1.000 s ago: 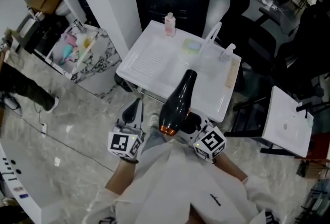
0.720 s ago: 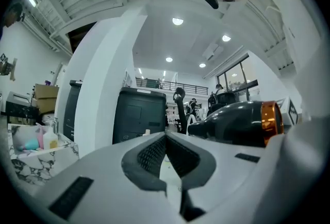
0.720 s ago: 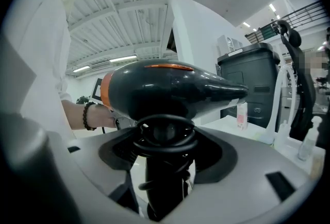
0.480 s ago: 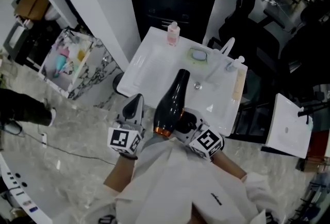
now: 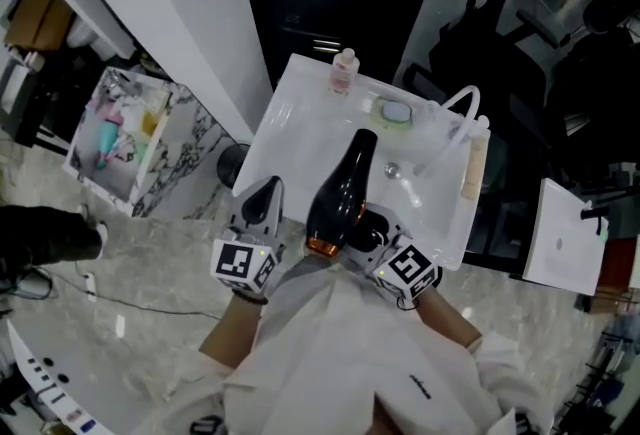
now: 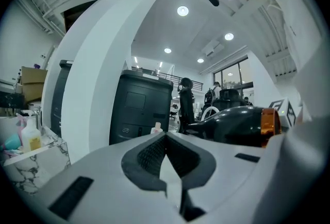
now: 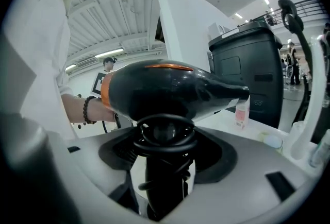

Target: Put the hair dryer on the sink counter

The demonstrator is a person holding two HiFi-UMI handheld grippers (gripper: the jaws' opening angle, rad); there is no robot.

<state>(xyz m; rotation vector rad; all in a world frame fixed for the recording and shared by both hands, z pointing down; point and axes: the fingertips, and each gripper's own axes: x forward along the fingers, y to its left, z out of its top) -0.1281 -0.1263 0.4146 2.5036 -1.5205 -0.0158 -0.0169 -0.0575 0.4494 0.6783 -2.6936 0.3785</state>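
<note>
A white sink counter (image 5: pixel 300 123) fills mid-frame, and over its near edge hangs the black hair dryer (image 5: pixel 343 191) — the right gripper (image 5: pixel 366 235) clamped on its handle, nozzle forward, seemingly to lay it flat — while the left gripper (image 5: pixel 264 206), jaws together and empty, idles lower left.

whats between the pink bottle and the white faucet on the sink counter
A small round pale-green item, maybe a soap dish, sits between the pink bottle and the faucet on the sink counter. The head view shows it.
</note>
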